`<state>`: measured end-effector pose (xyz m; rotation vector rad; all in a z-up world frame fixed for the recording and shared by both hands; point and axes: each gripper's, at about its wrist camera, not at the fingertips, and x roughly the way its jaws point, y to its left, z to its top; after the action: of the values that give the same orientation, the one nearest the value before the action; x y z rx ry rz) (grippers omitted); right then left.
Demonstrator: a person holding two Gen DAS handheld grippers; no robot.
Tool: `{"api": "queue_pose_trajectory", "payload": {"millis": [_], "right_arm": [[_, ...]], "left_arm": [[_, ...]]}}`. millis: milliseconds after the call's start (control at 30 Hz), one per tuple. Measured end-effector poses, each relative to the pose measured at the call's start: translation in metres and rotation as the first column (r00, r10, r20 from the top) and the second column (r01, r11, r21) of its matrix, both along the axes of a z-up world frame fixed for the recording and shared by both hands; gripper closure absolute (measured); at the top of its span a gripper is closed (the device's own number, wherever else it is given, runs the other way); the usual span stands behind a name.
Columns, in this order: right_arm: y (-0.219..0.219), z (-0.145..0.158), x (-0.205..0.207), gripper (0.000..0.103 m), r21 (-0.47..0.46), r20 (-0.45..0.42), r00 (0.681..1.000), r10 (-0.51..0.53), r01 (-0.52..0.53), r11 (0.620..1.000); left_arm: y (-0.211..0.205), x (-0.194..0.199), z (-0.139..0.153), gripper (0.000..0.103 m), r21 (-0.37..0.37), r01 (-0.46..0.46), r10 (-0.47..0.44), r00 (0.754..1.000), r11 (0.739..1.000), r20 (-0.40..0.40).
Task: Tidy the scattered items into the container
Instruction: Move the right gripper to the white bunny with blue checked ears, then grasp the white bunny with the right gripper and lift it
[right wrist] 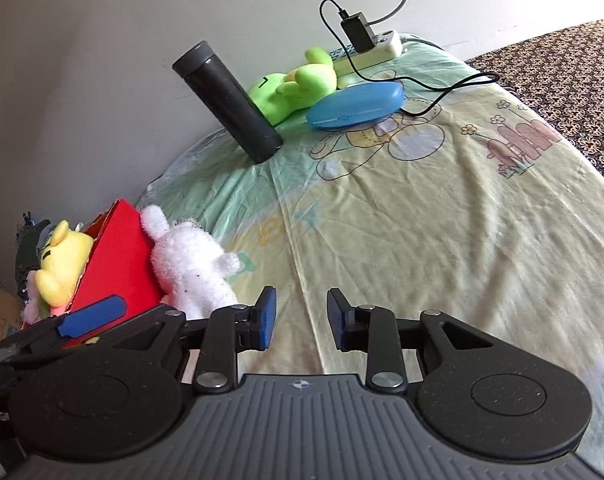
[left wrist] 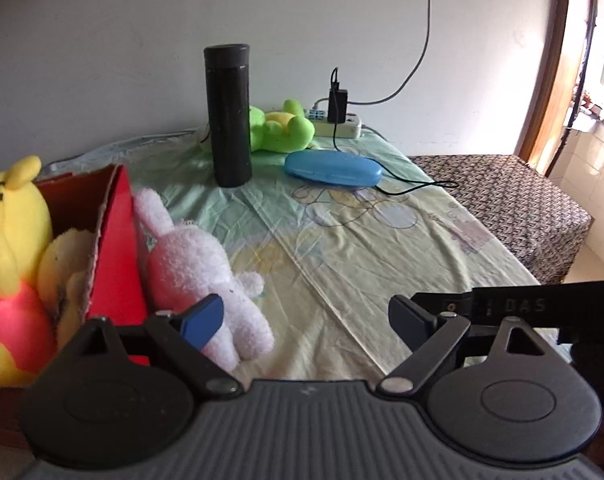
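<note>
A red box (left wrist: 117,248) (right wrist: 117,260) stands at the left of the table and holds a yellow bear plush (left wrist: 9,248) (right wrist: 61,264). A white rabbit plush (left wrist: 205,268) (right wrist: 193,264) leans against the box's outer wall. A green frog plush (left wrist: 279,126) (right wrist: 293,84), a blue case (left wrist: 332,168) (right wrist: 356,106) and a black flask (left wrist: 227,114) (right wrist: 227,100) are at the far side. My left gripper (left wrist: 306,322) is open and empty, its left finger beside the rabbit. My right gripper (right wrist: 301,320) is open and empty above the cloth.
A white power strip (left wrist: 338,124) (right wrist: 376,50) with a black charger and cable lies at the back by the wall. A patterned cloth covers the table (right wrist: 422,220). A dark patterned surface (left wrist: 514,200) adjoins the table on the right.
</note>
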<state>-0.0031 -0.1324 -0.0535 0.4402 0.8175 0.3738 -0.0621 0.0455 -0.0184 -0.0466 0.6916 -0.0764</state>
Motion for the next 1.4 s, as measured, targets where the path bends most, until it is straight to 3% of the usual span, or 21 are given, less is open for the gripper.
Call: {"api": "queue_pose_trajectory", "payload": {"millis": [233,367,500,567,767,1033,1167,1267,1367,1400], "right_arm": [[-0.009,0.0,0.028,0.066,0.032,0.006,0.999,0.039,-0.039,0.999],[-0.003,0.002,0.054,0.065,0.099,0.002,0.992,0.127,-0.126,0.987],[0.028,-0.001,0.071,0.061,0.041,0.01,0.955,0.297,-0.297,0.954],[0.042,-0.005,0.074,0.061,-0.004,0.014,0.937,0.35,-0.35,0.937],[0.059,-0.02,0.081,0.06,0.037,-0.034,0.908,0.418,-0.417,0.908],[0.091,-0.032,0.078,0.061,0.003,-0.088,0.826,0.557,-0.559,0.829],[0.103,-0.035,0.078,0.061,0.014,-0.099,0.82,0.564,-0.566,0.824],[0.113,-0.041,0.076,0.063,-0.004,-0.117,0.834,0.539,-0.543,0.84],[0.113,-0.044,0.073,0.081,0.002,-0.132,0.85,0.51,-0.514,0.858],[0.11,-0.045,0.071,0.082,0.018,-0.138,0.859,0.493,-0.496,0.868]], "left_arm": [[-0.015,0.033,-0.029,0.014,0.071,-0.084,0.092,0.989,0.994,-0.114],[-0.015,0.04,-0.037,0.014,0.14,-0.108,0.124,0.986,0.984,-0.108],[-0.003,0.046,-0.047,0.015,0.122,-0.148,0.166,0.975,0.981,-0.149],[-0.004,0.045,-0.051,0.006,0.123,-0.133,0.151,0.977,0.983,-0.154],[-0.018,0.041,-0.057,0.002,0.13,-0.049,0.072,0.982,0.99,-0.175],[-0.015,0.02,-0.06,0.005,0.137,-0.035,0.066,0.972,0.99,-0.224],[-0.017,0.003,-0.059,0.007,0.172,-0.011,0.052,0.971,0.985,-0.233],[-0.015,-0.008,-0.056,0.01,0.209,-0.029,0.077,0.971,0.977,-0.225],[-0.007,-0.017,-0.051,0.006,0.187,-0.058,0.099,0.971,0.981,-0.219],[-0.005,-0.02,-0.049,0.005,0.177,-0.06,0.098,0.972,0.982,-0.213]]}}
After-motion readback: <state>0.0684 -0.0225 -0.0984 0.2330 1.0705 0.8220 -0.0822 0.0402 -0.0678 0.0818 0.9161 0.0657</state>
